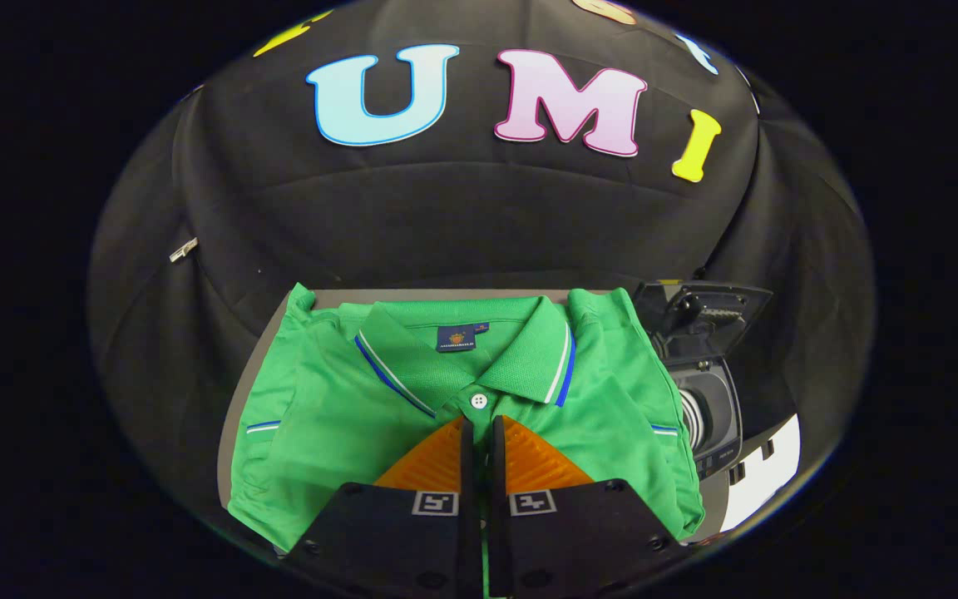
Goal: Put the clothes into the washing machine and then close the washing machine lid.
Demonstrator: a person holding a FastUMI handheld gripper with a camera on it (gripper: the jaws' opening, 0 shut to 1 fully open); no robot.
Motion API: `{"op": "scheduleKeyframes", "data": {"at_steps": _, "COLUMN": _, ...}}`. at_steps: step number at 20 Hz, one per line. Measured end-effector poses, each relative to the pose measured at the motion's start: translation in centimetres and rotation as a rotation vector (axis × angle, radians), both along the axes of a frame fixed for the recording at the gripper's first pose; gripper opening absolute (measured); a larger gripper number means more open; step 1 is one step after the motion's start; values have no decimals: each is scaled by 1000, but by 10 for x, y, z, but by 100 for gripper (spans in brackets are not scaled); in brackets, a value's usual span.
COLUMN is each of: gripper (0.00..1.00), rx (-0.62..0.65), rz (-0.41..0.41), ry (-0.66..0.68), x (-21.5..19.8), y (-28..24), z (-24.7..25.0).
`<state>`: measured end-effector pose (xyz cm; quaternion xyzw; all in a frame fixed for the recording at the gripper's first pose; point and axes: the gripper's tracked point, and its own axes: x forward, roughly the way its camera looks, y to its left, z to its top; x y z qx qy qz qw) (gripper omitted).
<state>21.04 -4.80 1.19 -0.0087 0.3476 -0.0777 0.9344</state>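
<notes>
1. Claw (479, 424) fingers nearly together over the green polo shirt (346, 399), just below its collar button (479, 401); cannot tell whether fabric is pinched.
2. Shirt folded flat on table (234, 416), ready for lifting.
3. Washing machine (708, 408) beside shirt, lid (708, 312) raised for loading.

Even, bright overhead light; green shirt (338, 408) vivid and sharp, claw (479, 433) fingers nearly closed, strong fisheye bending at edges, black backdrop dim

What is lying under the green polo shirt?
A grey tabletop shows along the green polo shirt's edges; anything beneath the shirt is covered. The claw hovers nearly closed above its placket.
</notes>
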Motion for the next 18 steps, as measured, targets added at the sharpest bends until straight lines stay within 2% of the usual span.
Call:
{"op": "scheduleKeyframes", "data": {"at_steps": 7, "gripper": 8, "rx": -4, "rz": 27, "ry": -24, "x": -5, "y": 8, "z": -2}}
{"op": "scheduleKeyframes", "data": {"at_steps": 18, "gripper": 8, "rx": -65, "rz": 63, "ry": -265, "x": -10, "y": 27, "z": 74}}
